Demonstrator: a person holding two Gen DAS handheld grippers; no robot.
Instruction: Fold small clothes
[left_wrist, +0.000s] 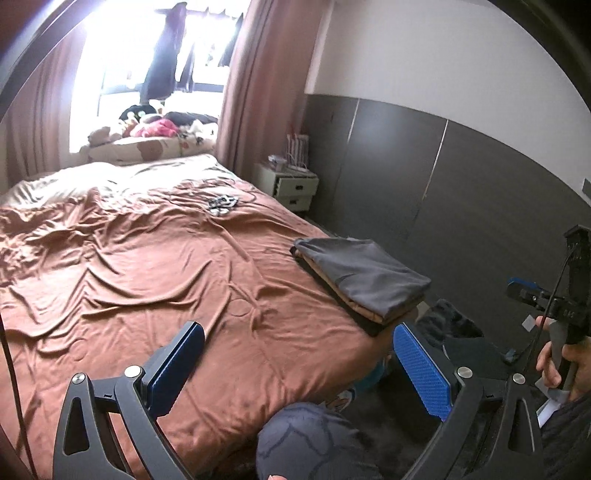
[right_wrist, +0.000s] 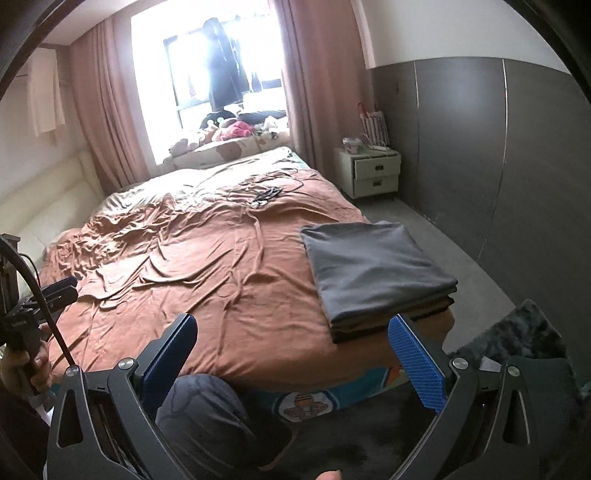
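Both tongs, left (left_wrist: 299, 373) and right (right_wrist: 291, 365), are gaping empty; only the right view is showing the folded stack's (right_wrist: 373, 266) whole top.

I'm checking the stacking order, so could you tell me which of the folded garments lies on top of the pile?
The dark grey garment lies on top of the folded pile; beneath it only the edges of a tan layer and a black bottom layer show.

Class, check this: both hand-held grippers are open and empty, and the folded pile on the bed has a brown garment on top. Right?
Not quite. The top garment of the folded pile is grey, as the right wrist view shows; brown lies beneath. Both hand-held grippers, left and right, are open and empty.
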